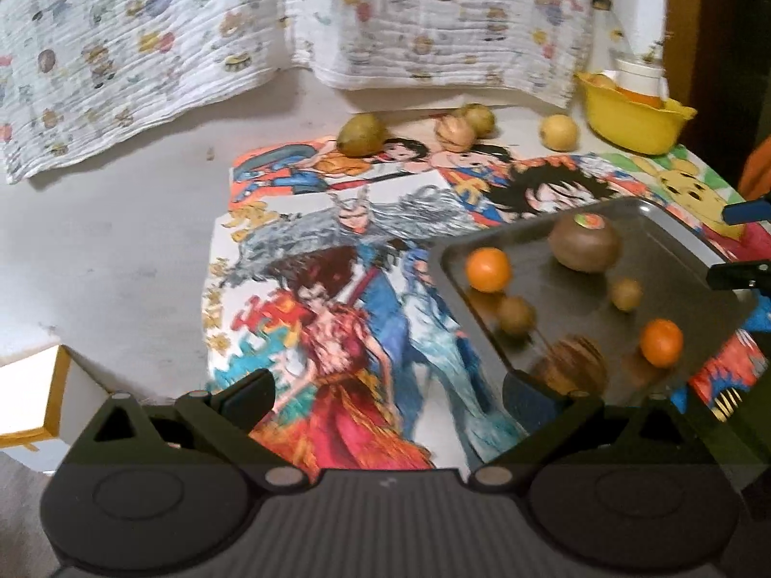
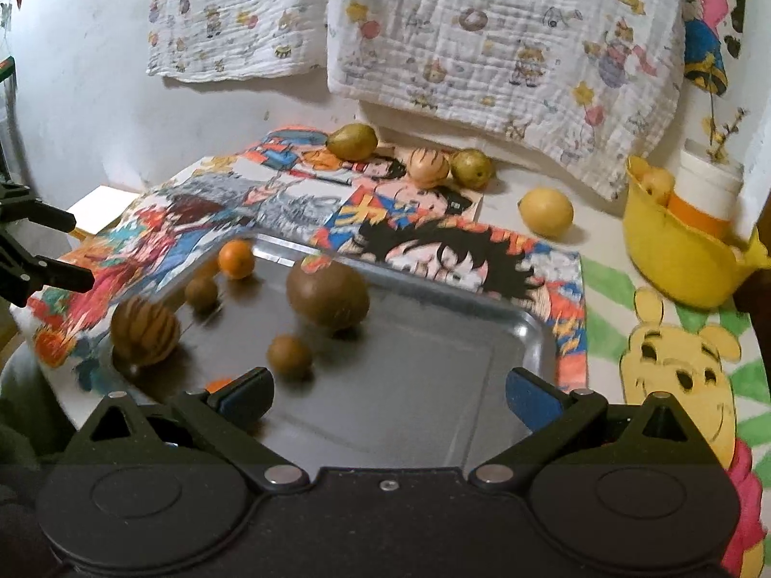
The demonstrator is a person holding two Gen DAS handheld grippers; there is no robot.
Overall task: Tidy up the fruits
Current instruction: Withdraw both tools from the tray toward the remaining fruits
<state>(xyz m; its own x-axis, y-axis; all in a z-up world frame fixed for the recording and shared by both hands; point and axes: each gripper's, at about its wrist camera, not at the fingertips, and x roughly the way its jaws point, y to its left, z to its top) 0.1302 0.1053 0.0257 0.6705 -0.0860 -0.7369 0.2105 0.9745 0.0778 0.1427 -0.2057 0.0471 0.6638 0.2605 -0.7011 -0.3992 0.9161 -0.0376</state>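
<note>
A metal tray [image 1: 684, 241] [image 2: 482, 385] lies on colourful cartoon mats. It holds two oranges [image 1: 487, 269] [image 1: 661, 342], a large brown fruit with a sticker [image 1: 584, 243] [image 2: 327, 299], two small brown fruits [image 1: 515, 314] [image 1: 625, 294] and a striped brown fruit [image 1: 573, 361] [image 2: 145, 331]. At the back lie two green pears [image 1: 361, 135] [image 2: 352, 140], a striped peach-coloured fruit [image 1: 455, 132] [image 2: 428, 167] and a lemon [image 1: 559, 132] [image 2: 546, 212]. My left gripper [image 1: 390, 395] is open and empty, left of the tray. My right gripper [image 2: 390, 395] is open and empty over the tray's near part.
A yellow bowl [image 1: 631, 120] [image 2: 674, 250] with fruit and a white-and-orange cup [image 2: 708, 192] stands at the back right. Patterned white cloths [image 1: 433, 24] hang along the back wall. A white box with a yellow edge [image 1: 33, 395] sits at the left.
</note>
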